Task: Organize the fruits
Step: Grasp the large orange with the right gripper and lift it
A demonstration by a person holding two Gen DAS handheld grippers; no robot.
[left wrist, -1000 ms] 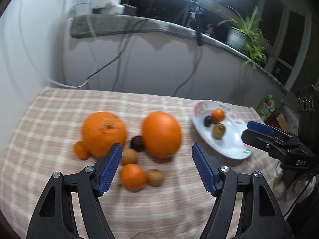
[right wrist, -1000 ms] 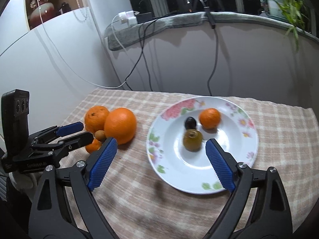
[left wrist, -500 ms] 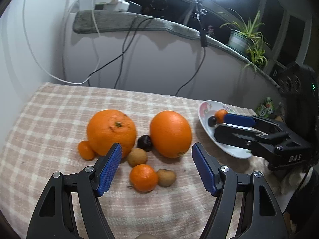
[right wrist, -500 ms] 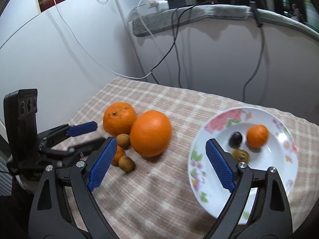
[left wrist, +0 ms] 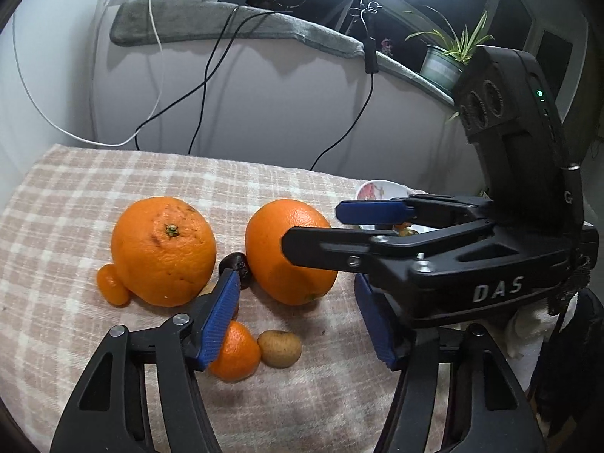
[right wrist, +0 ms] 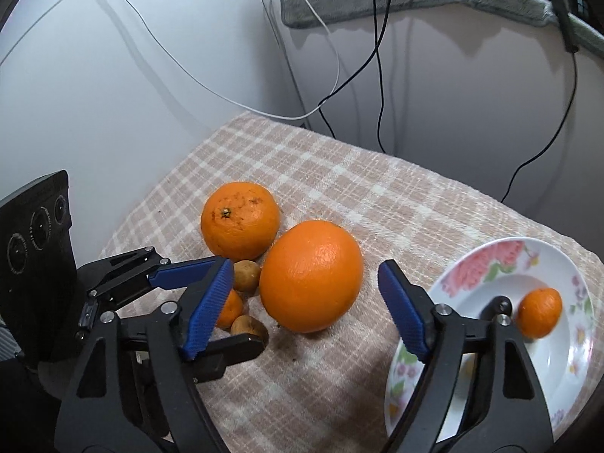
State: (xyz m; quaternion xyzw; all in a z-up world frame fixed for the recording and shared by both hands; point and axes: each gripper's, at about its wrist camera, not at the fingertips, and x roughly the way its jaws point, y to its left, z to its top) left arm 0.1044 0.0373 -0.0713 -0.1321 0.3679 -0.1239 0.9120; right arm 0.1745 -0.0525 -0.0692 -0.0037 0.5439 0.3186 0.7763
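While a mandarin (right wrist: 539, 313) and a few small fruits are already sitting on the flowered plate (right wrist: 490, 260), most are still lying on the checked cloth (left wrist: 75, 196). The right gripper (right wrist: 305, 317) is closing around the smooth orange (right wrist: 311, 275) without touching it yet. The left gripper (left wrist: 298, 317) is narrowing, empty, over the small mandarin (left wrist: 238, 355) and brown fruit (left wrist: 280, 348).

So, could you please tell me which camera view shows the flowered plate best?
The right wrist view: the flowered plate shows most of its rim and bowl, with a small orange fruit in it. The left wrist view shows only a sliver of its rim behind the right gripper.
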